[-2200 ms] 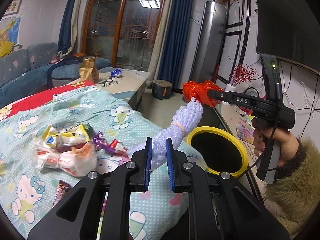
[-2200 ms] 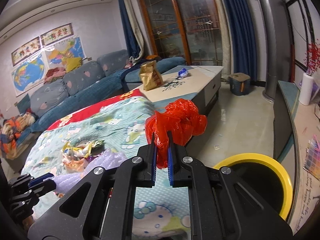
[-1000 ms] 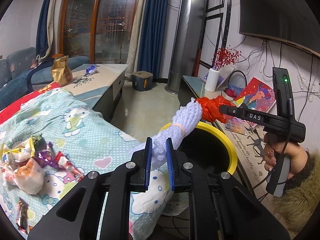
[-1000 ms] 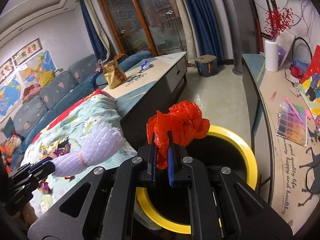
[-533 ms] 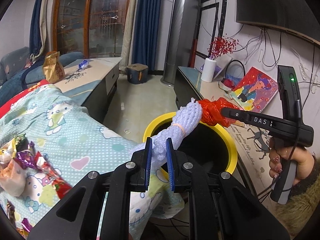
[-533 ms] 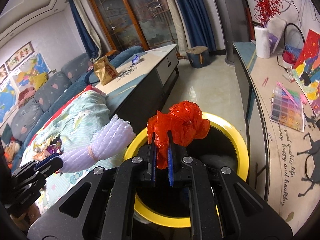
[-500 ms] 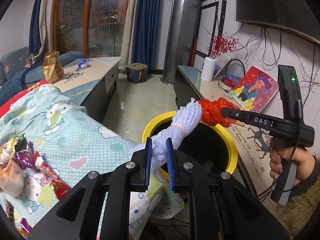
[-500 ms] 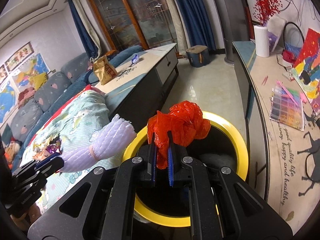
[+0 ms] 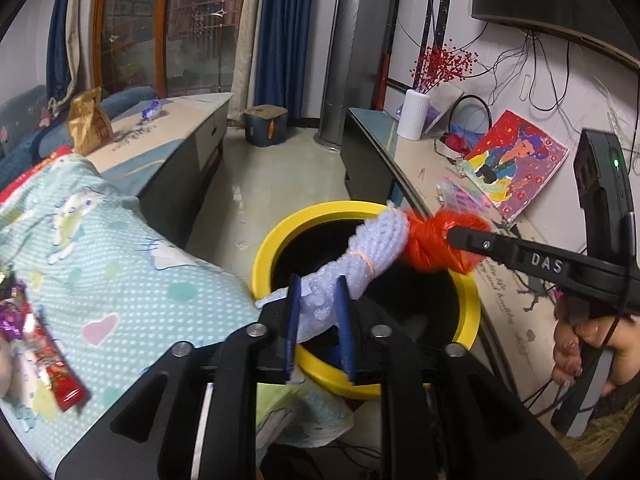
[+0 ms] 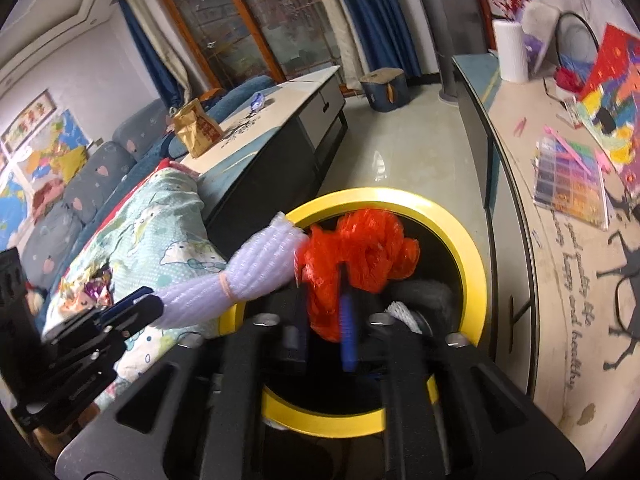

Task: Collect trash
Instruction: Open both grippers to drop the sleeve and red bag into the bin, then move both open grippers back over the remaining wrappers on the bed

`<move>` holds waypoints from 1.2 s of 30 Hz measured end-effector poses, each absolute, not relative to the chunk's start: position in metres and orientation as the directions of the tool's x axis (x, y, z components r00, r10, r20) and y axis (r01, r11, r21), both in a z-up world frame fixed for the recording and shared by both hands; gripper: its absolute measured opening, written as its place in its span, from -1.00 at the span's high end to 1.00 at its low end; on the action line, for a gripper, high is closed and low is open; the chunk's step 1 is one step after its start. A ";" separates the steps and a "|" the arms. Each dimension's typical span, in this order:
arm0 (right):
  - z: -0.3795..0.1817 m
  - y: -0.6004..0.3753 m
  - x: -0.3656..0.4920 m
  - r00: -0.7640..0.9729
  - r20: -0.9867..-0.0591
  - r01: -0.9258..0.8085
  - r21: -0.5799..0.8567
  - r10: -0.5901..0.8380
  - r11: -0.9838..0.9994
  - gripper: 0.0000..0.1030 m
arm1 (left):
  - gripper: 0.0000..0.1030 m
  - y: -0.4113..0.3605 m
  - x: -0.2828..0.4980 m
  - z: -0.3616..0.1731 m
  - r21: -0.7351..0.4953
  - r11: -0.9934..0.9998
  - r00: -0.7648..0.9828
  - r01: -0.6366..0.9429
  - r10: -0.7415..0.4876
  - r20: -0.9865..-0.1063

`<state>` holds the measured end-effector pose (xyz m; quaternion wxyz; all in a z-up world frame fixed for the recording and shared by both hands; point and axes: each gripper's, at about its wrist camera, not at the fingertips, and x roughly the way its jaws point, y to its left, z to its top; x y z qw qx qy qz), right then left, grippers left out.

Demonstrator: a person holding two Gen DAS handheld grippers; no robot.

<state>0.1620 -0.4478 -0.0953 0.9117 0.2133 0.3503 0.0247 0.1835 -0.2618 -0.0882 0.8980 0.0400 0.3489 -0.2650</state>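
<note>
Left wrist view. The left gripper [image 9: 318, 312] fills the lower frame, and its black body hides the near rim of the yellow bin [image 9: 468, 312] just ahead. The bin's inside is dark and its contents cannot be made out here. The blue fingers [image 9: 292, 312] are a small way apart, with the narrow end of a pale purple foam net [image 9: 360, 252] between them; whether they press it or have slackened cannot be told. The net's long axis runs from the fingers forward, up and to the right, over the bin's mouth. Its wide end touches a red plastic bag [image 9: 432, 240], which sits at the tip of the right gripper [image 9: 452, 238] coming in from the right. That gripper's fingertips are buried in the bag. At the left edge, blurred candy wrappers [image 9: 48, 360] lie on a patterned blanket [image 9: 132, 264].

Right wrist view. The right gripper [image 10: 324, 292] is motion-blurred, so its opening is hard to judge. The red plastic bag [image 10: 360, 252] bunches between and above its fingers, directly over the open yellow bin [image 10: 468, 248]; grip cannot be confirmed. The foam net [image 10: 248, 276] lies to the left, slanting up and right, its wide end against the bag. The left gripper [image 10: 136, 308] holds its narrow end at lower left. Something pale and netted shows dimly inside the bin, beyond the fingers.
</note>
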 end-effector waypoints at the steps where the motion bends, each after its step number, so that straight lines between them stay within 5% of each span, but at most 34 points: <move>1: -0.096 -0.450 0.161 0.754 -0.629 0.119 0.410 0.186 0.905 0.35 | 0.25 -0.262 0.187 -0.089 -0.140 0.853 0.611 0.503 -0.465 -0.640; 3: -0.097 -0.454 0.160 0.753 -0.636 0.143 0.405 0.167 0.903 0.23 | -0.53 -0.259 0.192 -0.089 -0.184 0.852 0.608 0.491 -0.486 -0.628; 6: -0.094 -0.457 0.156 0.763 -0.631 0.166 0.398 0.138 0.902 0.03 | -0.86 -0.252 0.193 -0.087 -0.221 0.851 0.614 0.476 -0.502 -0.609; 16: -0.072 -0.432 0.149 0.803 -0.589 0.131 0.324 0.092 0.937 -0.28 | -0.87 -0.216 0.174 -0.069 -0.187 0.913 0.704 0.364 -0.401 -0.586; 36: -0.043 -0.343 0.142 0.812 -0.541 -0.095 0.249 0.219 0.964 -0.31 | -0.87 -0.133 0.142 -0.032 -0.129 0.969 0.838 0.208 -0.245 -0.488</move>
